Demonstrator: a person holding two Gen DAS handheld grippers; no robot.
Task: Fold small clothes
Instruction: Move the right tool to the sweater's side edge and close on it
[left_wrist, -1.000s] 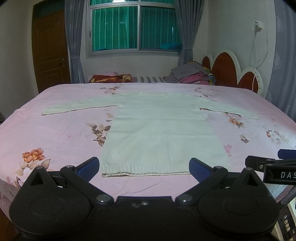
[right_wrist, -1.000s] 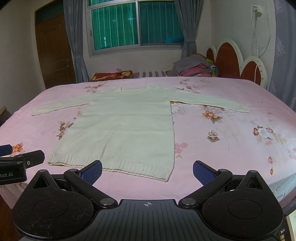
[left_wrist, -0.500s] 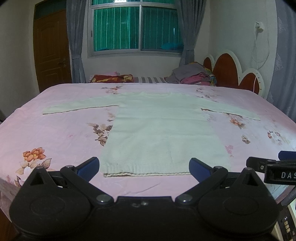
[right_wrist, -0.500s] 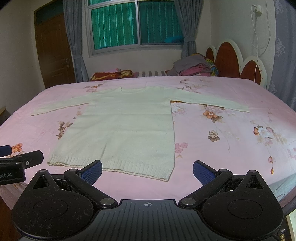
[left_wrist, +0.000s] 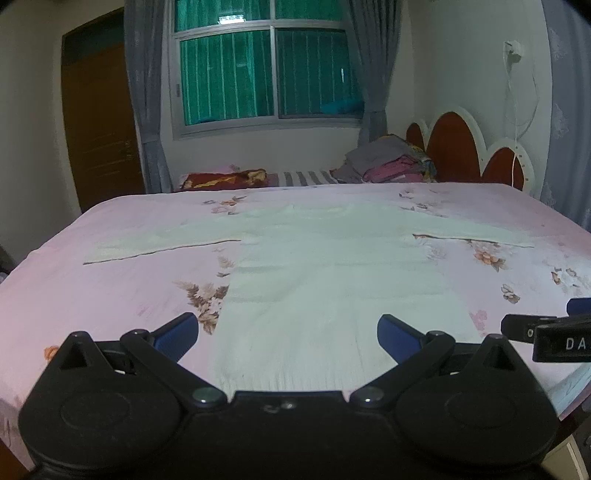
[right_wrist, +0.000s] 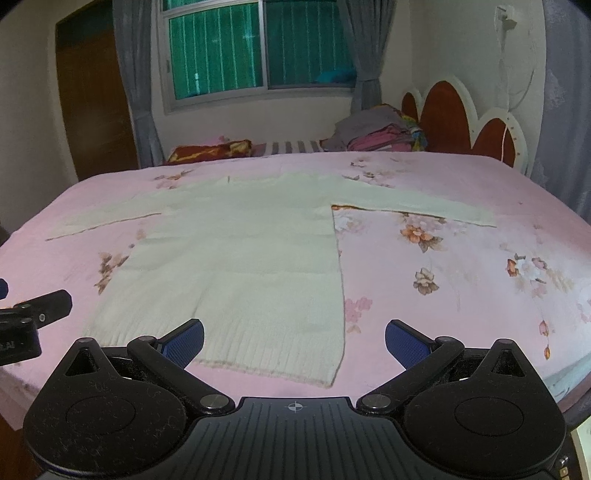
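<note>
A pale cream knit sweater (left_wrist: 325, 266) (right_wrist: 243, 243) lies flat on the pink floral bedspread (left_wrist: 122, 288) (right_wrist: 461, 266), both sleeves spread sideways and the ribbed hem toward me. My left gripper (left_wrist: 288, 332) hovers open over the hem's middle, nothing between its blue pads. In the right wrist view my right gripper (right_wrist: 294, 338) is open too, above the hem's right corner (right_wrist: 328, 382). Each gripper shows at the edge of the other's view: the right one (left_wrist: 546, 332) and the left one (right_wrist: 33, 310).
A pile of folded clothes (left_wrist: 384, 166) and a red patterned cushion (left_wrist: 221, 179) sit at the bed's far side under the window. A red and white headboard (left_wrist: 465, 147) stands at the right, a wooden door (left_wrist: 99, 125) at the left. The bed's near edge runs just below the grippers.
Both grippers have moved forward and lower toward the sweater's hem, so the hem now sits between and under the fingers. The sweater has not shifted.
</note>
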